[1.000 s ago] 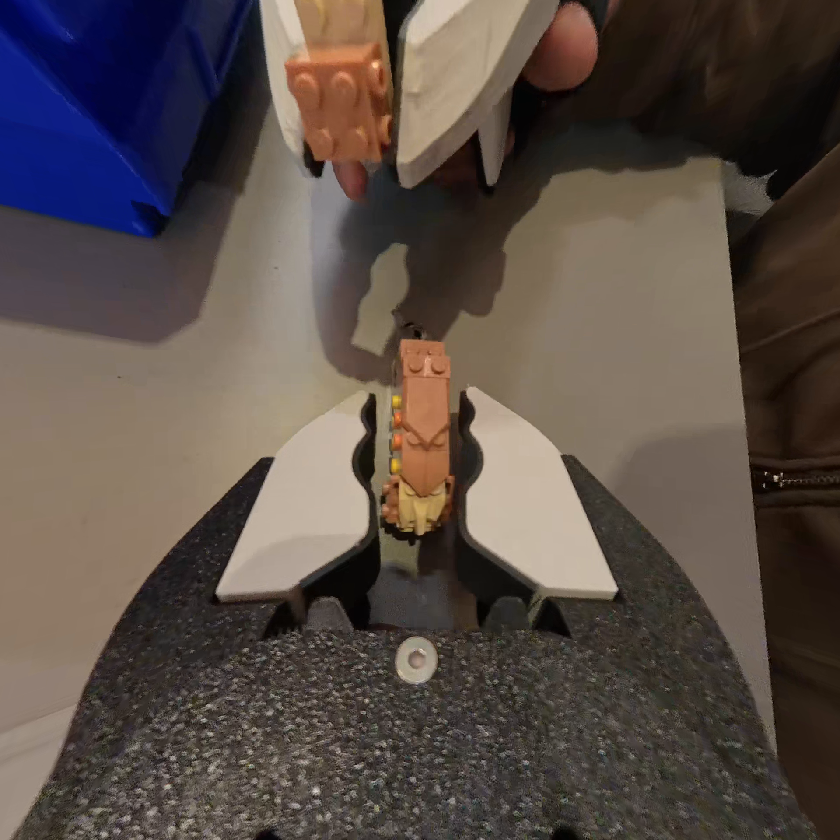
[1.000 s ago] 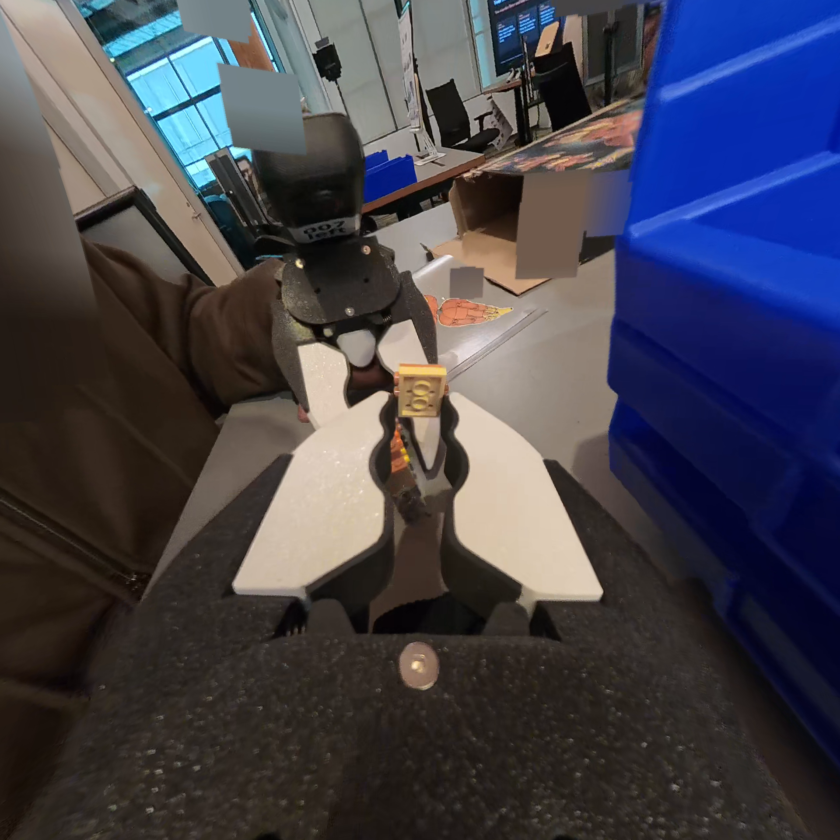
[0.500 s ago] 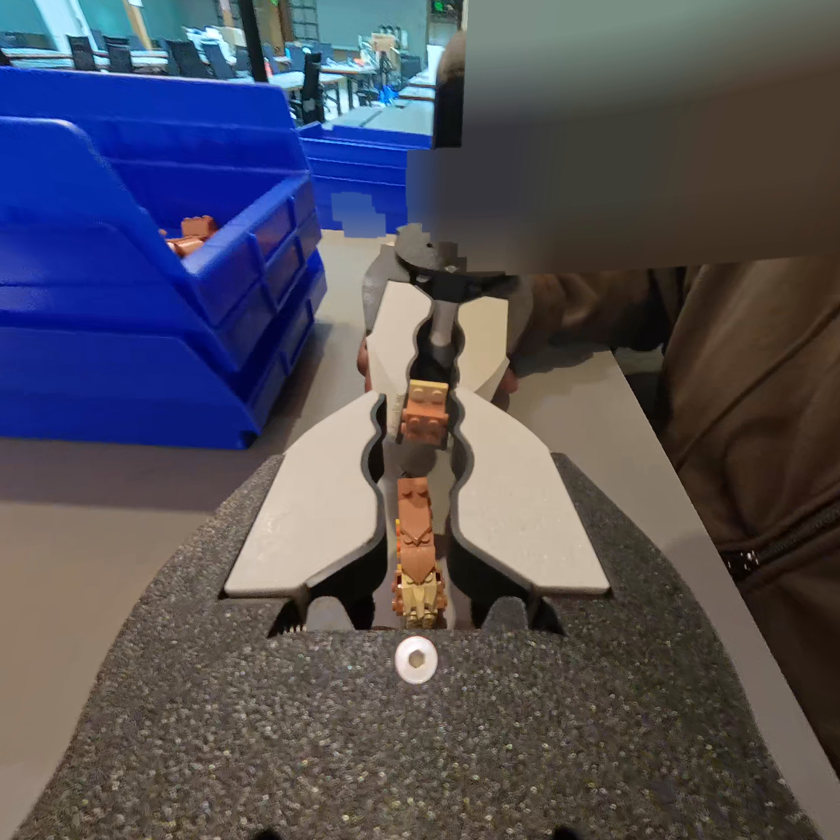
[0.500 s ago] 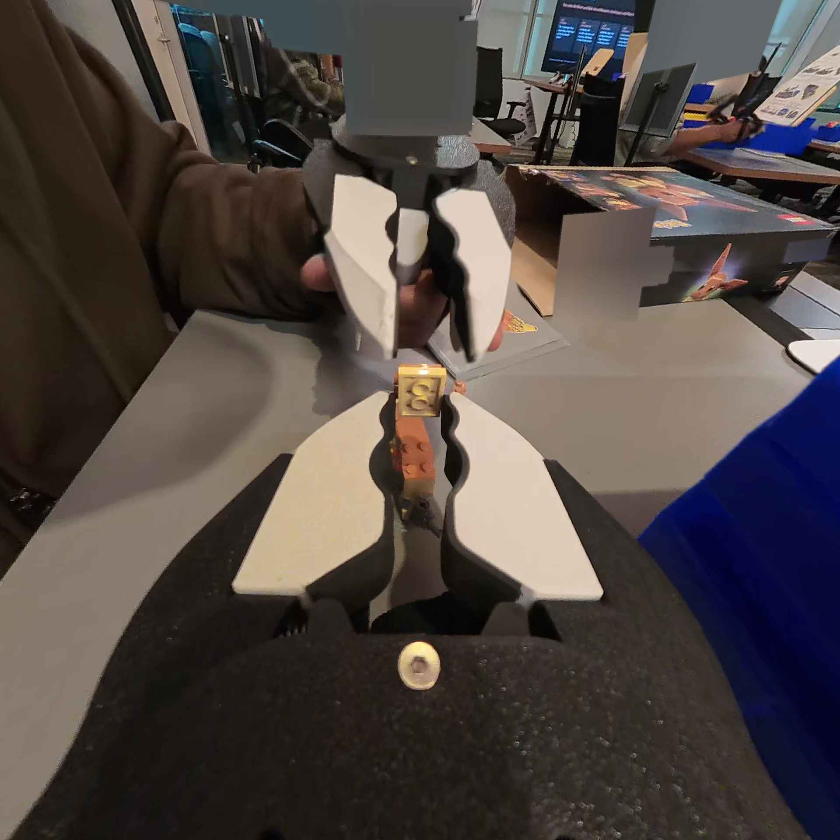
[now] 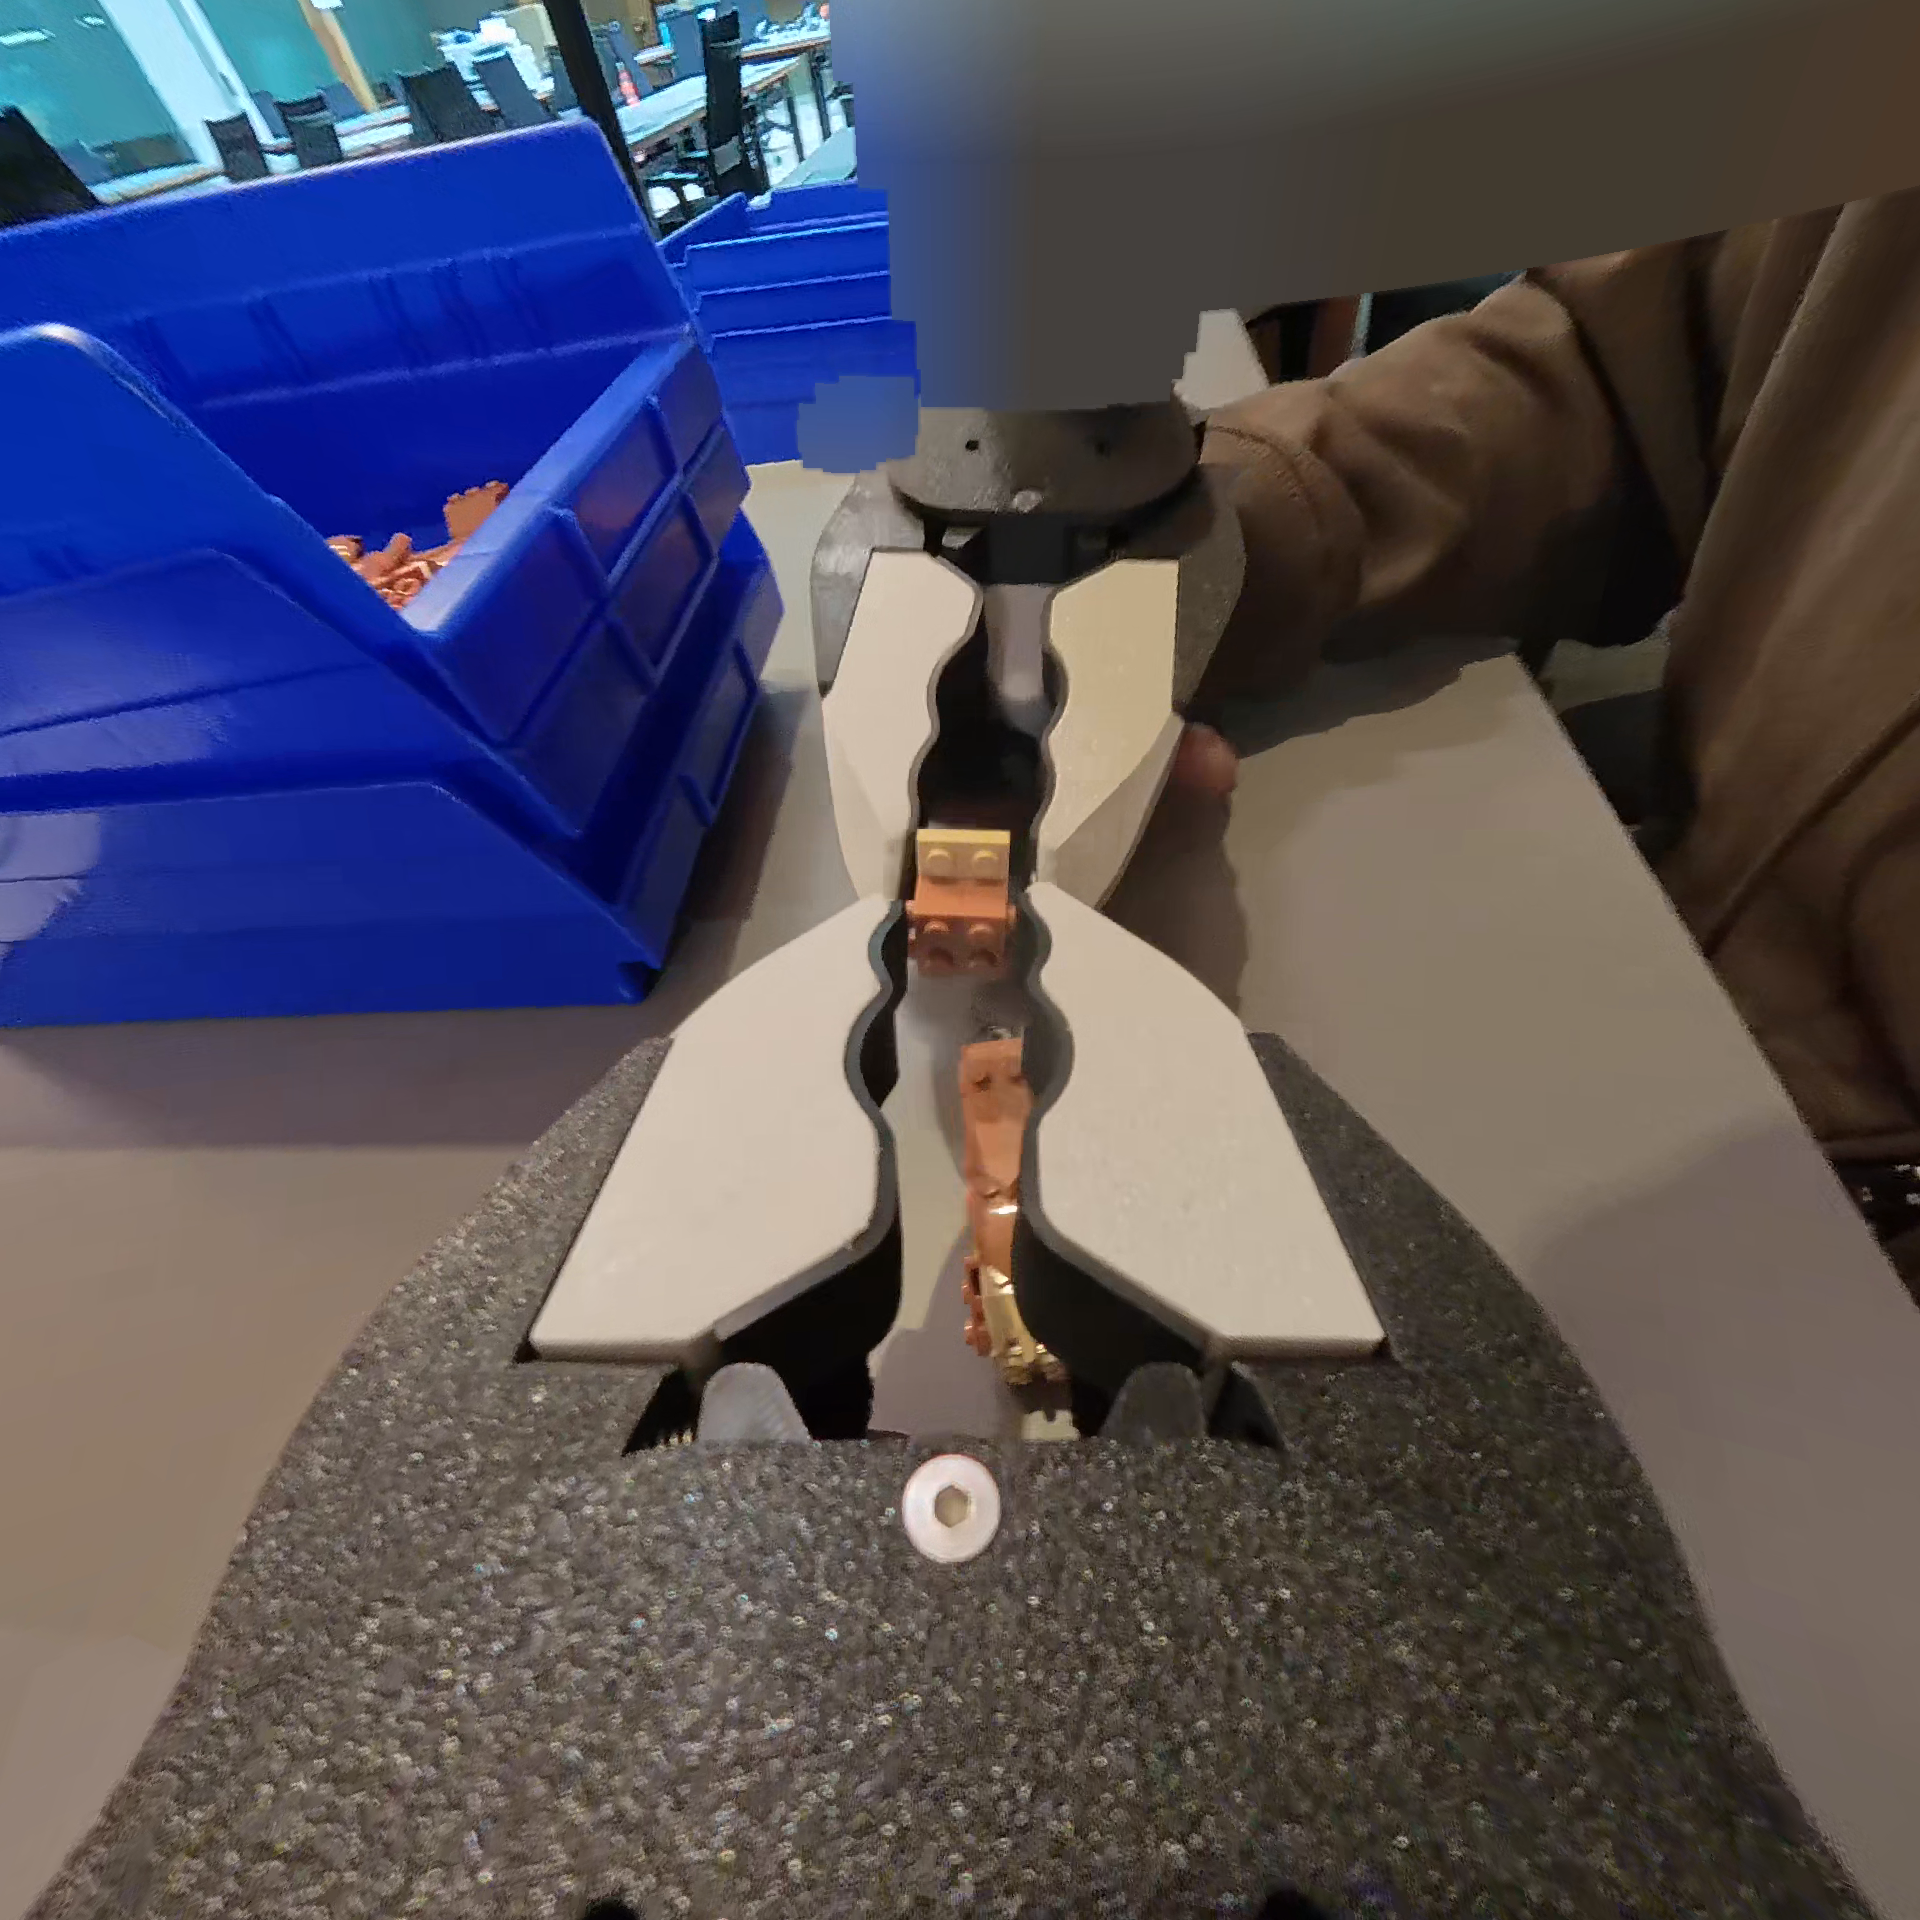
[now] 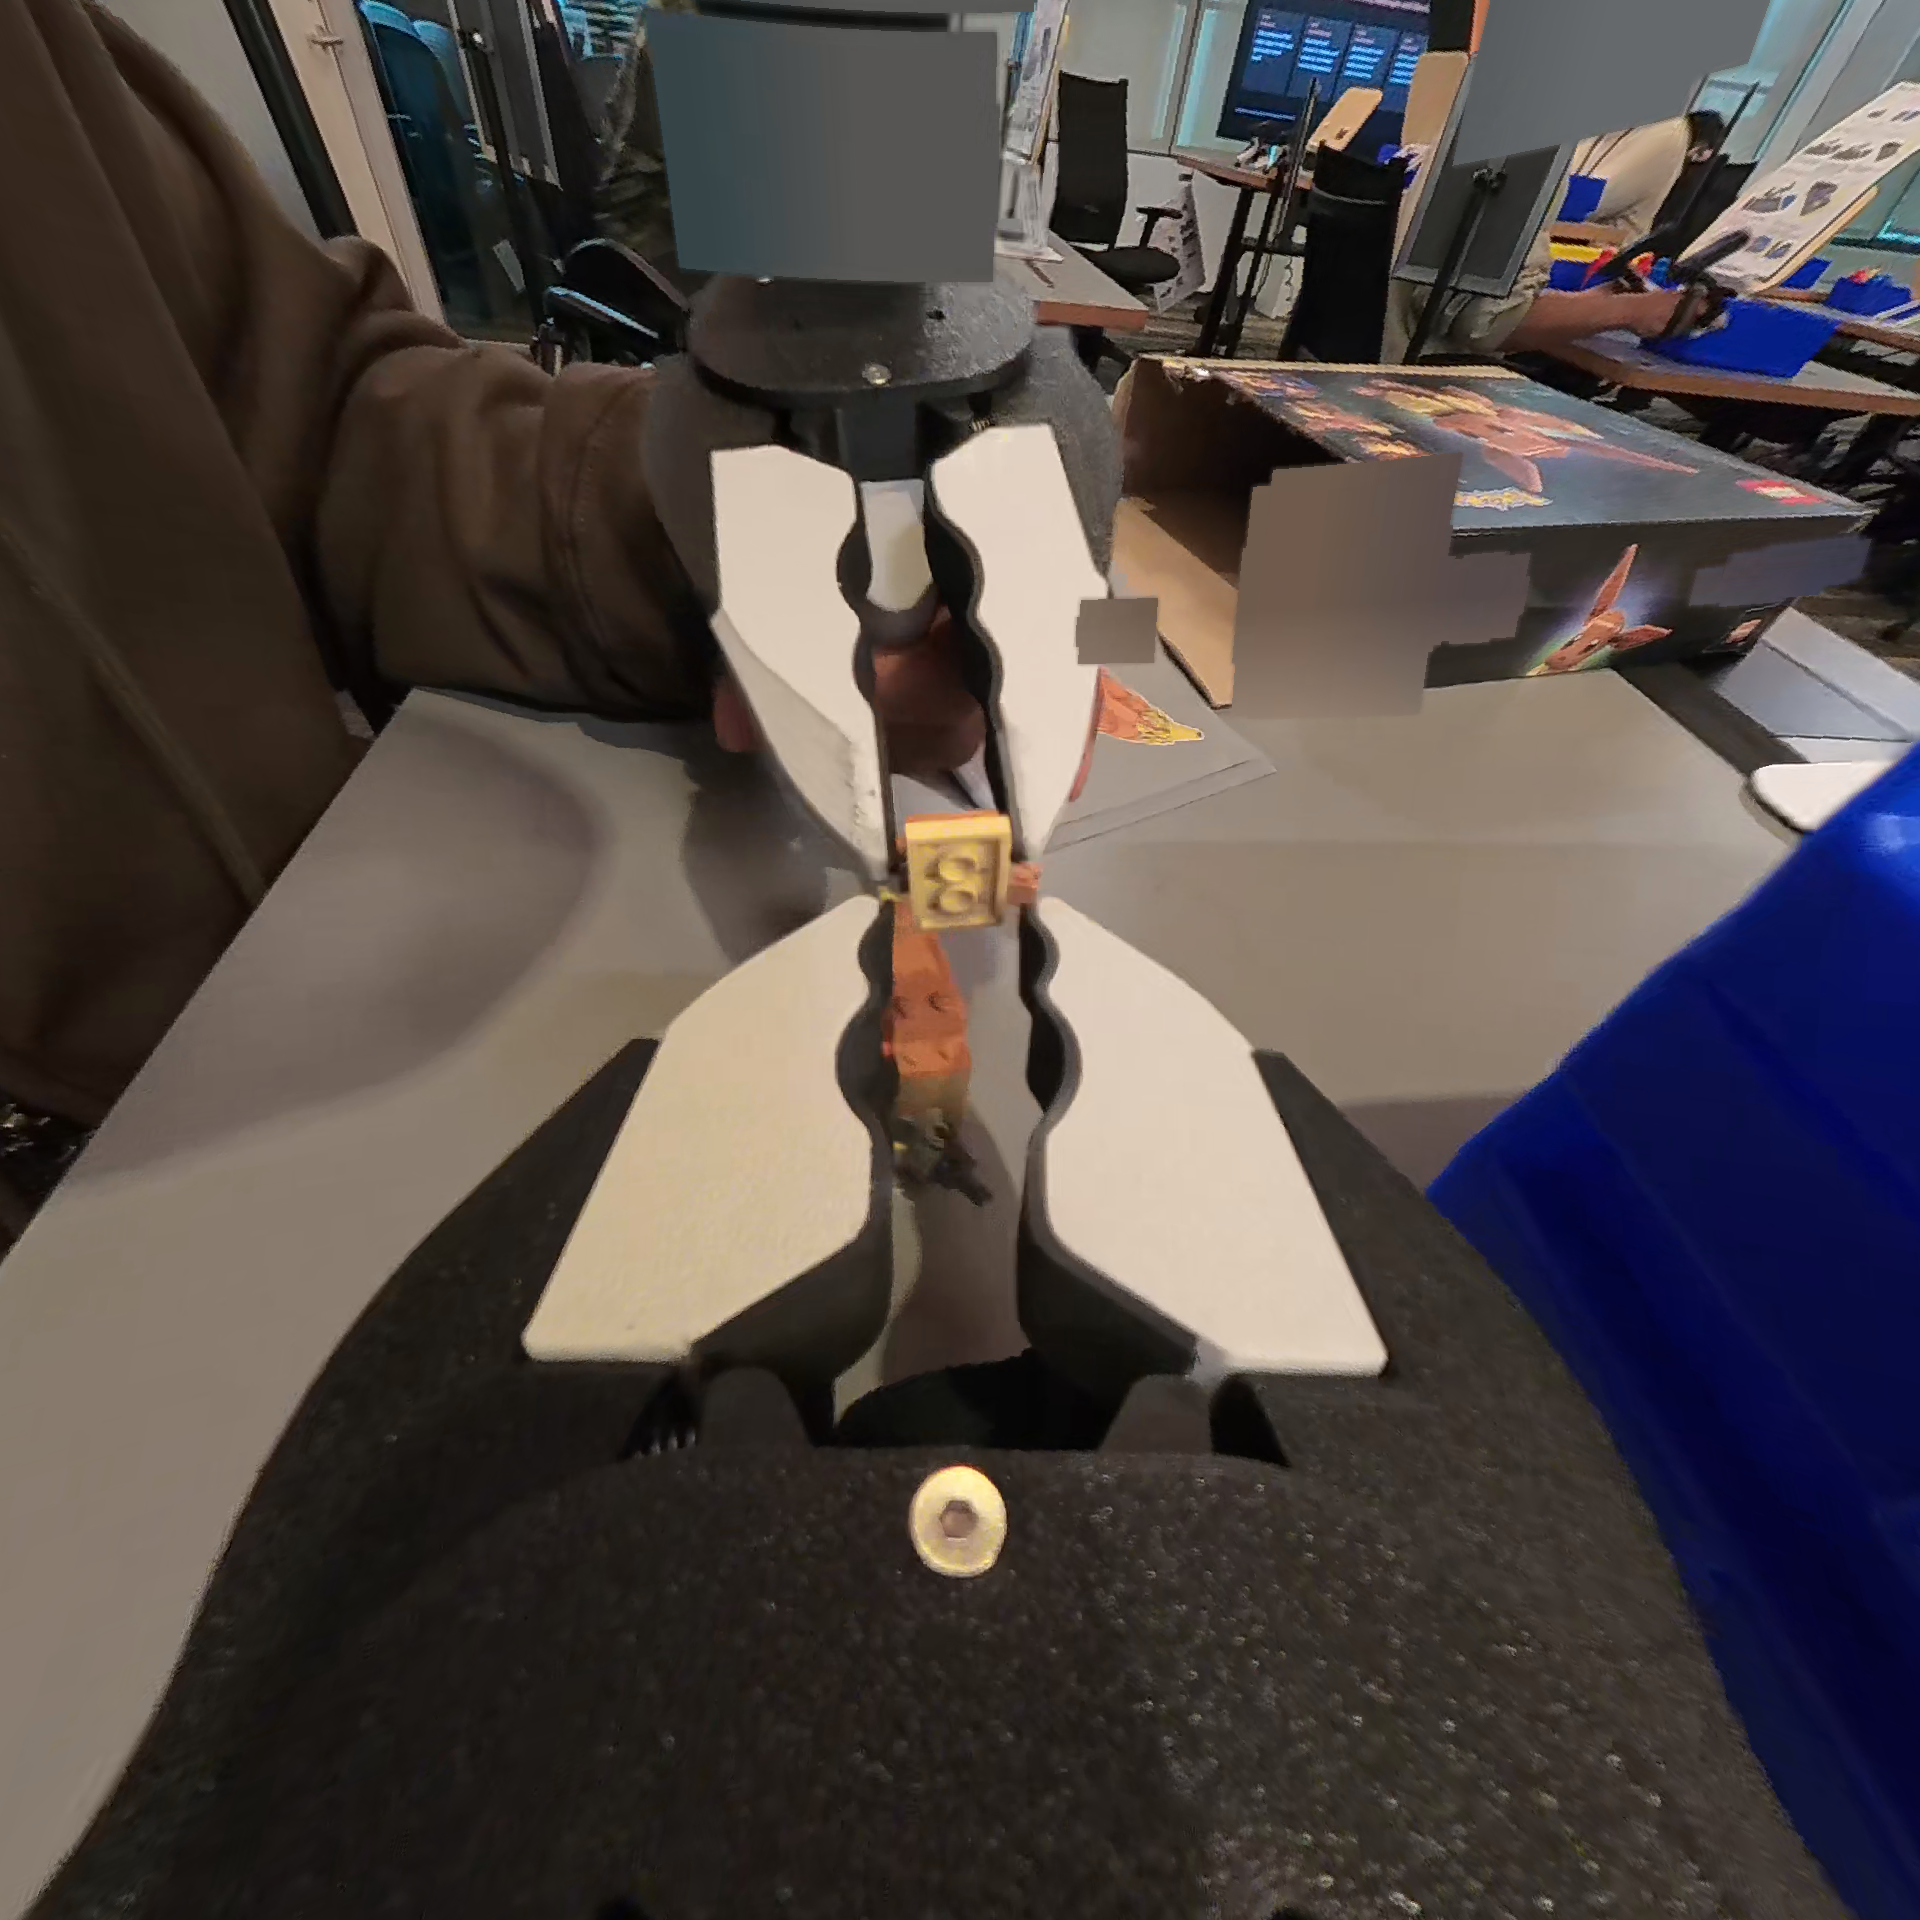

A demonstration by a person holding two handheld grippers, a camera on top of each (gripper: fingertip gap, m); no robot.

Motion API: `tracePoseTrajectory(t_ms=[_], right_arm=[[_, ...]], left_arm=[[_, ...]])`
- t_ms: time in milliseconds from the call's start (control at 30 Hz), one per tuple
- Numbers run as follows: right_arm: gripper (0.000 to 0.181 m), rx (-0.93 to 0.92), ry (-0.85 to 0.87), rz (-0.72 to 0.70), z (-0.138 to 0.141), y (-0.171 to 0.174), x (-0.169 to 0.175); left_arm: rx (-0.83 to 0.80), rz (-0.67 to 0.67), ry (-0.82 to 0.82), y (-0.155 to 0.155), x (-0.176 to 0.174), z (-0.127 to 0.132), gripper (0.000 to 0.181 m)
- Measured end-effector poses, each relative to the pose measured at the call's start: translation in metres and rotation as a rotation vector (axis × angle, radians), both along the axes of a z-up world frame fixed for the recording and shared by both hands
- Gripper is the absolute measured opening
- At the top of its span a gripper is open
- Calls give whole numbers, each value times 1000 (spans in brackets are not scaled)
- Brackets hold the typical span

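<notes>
My left gripper [image 5: 958, 925] is nearly closed. A long orange-brown brick assembly [image 5: 992, 1164] with a tan near end sits low between its fingers. It leans on the right finger, and the table shows to its left. My right gripper [image 6: 961, 914] is shut on a small stack [image 5: 961, 914], a tan plate [image 6: 956, 871] on an orange brick. The two grippers meet tip to tip above the grey table [image 5: 1403, 883], and the stack sits just past the assembly's far end. In the right wrist view the assembly [image 6: 925, 1029] shows under the plate.
Stacked blue bins [image 5: 364, 675] stand to the left and hold several orange pieces [image 5: 400, 566]. One bin [image 6: 1714, 1195] fills the right of the right wrist view. An open printed cardboard box [image 6: 1558, 488] and a printed sheet [image 6: 1164, 758] lie behind. A person's brown sleeves [image 5: 1558, 468] reach in. My left and right fingertips are right by each other.
The grippers have come together until their tips meet. The left view has tilted up from the table. The assembly has shifted from the middle of the left gap to the right finger.
</notes>
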State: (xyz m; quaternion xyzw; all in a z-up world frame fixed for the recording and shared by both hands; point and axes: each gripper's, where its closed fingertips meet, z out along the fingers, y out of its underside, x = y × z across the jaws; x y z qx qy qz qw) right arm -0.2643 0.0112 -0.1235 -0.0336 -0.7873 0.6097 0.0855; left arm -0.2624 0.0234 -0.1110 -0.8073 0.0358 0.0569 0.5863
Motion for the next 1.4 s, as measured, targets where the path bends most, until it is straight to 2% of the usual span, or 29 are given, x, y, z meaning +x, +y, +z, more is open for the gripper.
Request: tracePoseTrajectory(t_ms=[100, 300, 433, 567, 633, 767, 900, 1033, 1133, 1267, 1333, 1400], right_arm=[[28, -24, 16, -36, 7, 9, -8], [28, -119, -316, -47, 12, 10, -15], [26, -139, -418, -87, 13, 7, -19], [24, -67, -418, -142, 1, 1, -19], [13, -67, -412, -180, 0, 2, -24], [10, -45, -354, -203, -3, 4, -26], [8, -47, -193, -248, 3, 7, -32], [7, -35, 87, -321, 18, 13, -37], [7, -52, 204, -360, 27, 15, -38], [7, -95, 357, -392, 40, 17, -36], [7, -126, 411, -385, 46, 15, -31], [7, -146, 463, -371, 51, 12, -25]], left_arm=[[-35, 68, 130, -4, -10, 0, 19], [-157, 179, 498, -5, -23, -7, 19], [-206, 223, 690, -2, -27, -9, 20], [-236, 247, 816, 0, -28, -10, 20], [-242, 253, 865, 0, -28, -9, 20], [-249, 257, 852, 1, -31, -13, 20], [-128, 268, 603, 1, -32, -6, 20], [68, 275, 138, -4, -36, 13, 32], [200, 276, -227, -9, -43, 22, 33], [382, 129, -748, -6, -36, 35, 33], [435, 61, -914, -4, -33, 37, 32], [444, 12, -1003, 0, -29, 35, 32]])
